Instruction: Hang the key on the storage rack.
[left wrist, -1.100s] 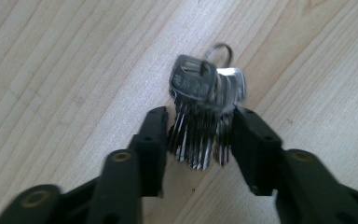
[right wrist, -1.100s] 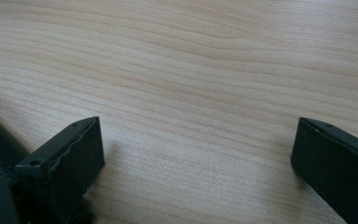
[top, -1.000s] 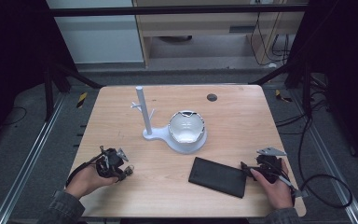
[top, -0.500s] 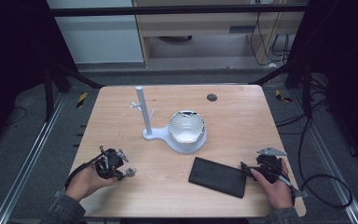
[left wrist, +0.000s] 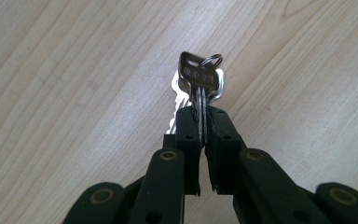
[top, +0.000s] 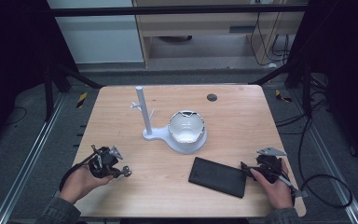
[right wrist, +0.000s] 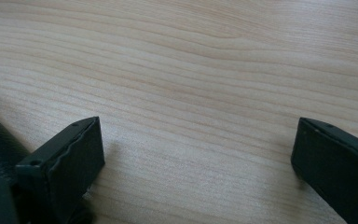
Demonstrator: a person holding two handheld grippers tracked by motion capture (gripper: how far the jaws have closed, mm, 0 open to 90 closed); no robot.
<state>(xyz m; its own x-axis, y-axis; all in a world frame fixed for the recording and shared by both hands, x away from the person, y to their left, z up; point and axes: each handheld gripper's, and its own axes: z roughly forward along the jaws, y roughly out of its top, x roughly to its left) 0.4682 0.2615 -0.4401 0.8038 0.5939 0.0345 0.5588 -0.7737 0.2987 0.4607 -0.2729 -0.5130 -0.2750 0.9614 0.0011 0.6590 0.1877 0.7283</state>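
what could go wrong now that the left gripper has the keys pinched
1. The left gripper, whose jaws have just been closing, pinches the keys only by the blades, edge on. One key hangs looser behind, so the bunch might swivel or slip when lifted.
2. If the keys are meant for the white stand, its pegs look thin, and the small key ring could miss them.
3. The right gripper rests open beside the black case and may nudge it.

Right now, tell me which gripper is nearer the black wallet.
Right. The right gripper sits just off the black wallet's right end, jaws open. The left gripper is far across the table, shut on the keys.
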